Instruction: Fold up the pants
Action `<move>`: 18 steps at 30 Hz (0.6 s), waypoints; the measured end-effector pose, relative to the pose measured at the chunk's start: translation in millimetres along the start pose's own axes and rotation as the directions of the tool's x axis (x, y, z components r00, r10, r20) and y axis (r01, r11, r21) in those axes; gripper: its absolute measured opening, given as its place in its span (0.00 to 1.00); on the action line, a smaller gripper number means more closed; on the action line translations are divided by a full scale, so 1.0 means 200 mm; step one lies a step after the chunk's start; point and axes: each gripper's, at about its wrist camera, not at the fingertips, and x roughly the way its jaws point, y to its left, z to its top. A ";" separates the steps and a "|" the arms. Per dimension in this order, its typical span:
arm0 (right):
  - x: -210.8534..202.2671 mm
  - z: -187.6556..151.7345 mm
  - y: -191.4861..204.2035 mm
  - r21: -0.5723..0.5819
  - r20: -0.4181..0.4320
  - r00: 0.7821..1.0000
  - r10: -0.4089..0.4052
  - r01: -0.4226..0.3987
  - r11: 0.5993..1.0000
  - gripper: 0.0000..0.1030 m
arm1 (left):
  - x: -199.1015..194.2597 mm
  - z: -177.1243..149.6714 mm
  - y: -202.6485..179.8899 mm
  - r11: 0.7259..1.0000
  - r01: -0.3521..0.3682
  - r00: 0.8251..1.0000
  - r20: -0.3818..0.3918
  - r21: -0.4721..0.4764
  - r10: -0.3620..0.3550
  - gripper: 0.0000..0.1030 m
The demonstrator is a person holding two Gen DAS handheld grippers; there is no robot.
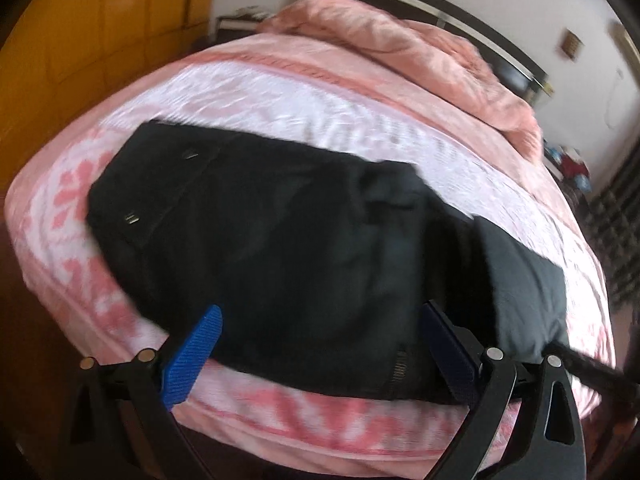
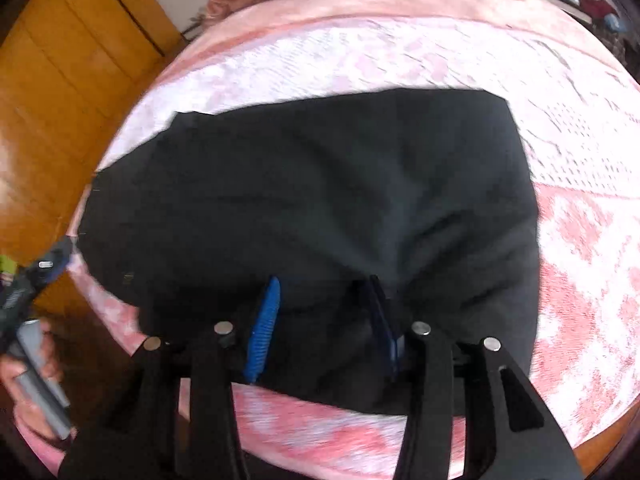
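The black pants [image 1: 280, 232] lay across the near part of the bed [image 1: 280, 92], spread over the pink and white patterned cover, their waistband end toward nine o'clock from the left camera, where two small metal fastenings showed. Toward three o'clock a greyer layer of the cloth [image 1: 524, 292] was turned up; whether it was lining or a folded-back leg was hard to tell, as everything there was blurred.

The left tongs [image 1: 320, 344] stood wide apart just above the near edge of the pants, with nothing between the blue pads [image 1: 192, 360]. The far pad was dark and half lost against the fabric.

The right tongs [image 2: 320, 320] hung over the pants at six o'clock of their own view, parted more narrowly. Dark cloth filled the gap, and I could not tell whether it was gripped or merely lay beneath.

At eight o'clock in that view the person's left hand [image 2: 36, 364] held its grey handle, cut off by the frame edge. A rumpled pink quilt [image 1: 420, 48] was heaped at twelve o'clock, against a dark headboard [image 1: 460, 12]. A yellow wooden wardrobe [image 1: 100, 32] stood toward ten o'clock.
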 end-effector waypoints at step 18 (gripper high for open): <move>0.14 -0.02 0.36 -0.141 -0.088 0.988 0.128 -0.140 0.980 0.46 | 0.05 0.14 0.68 0.912 0.130 0.991 0.021 -0.388 -0.132 0.92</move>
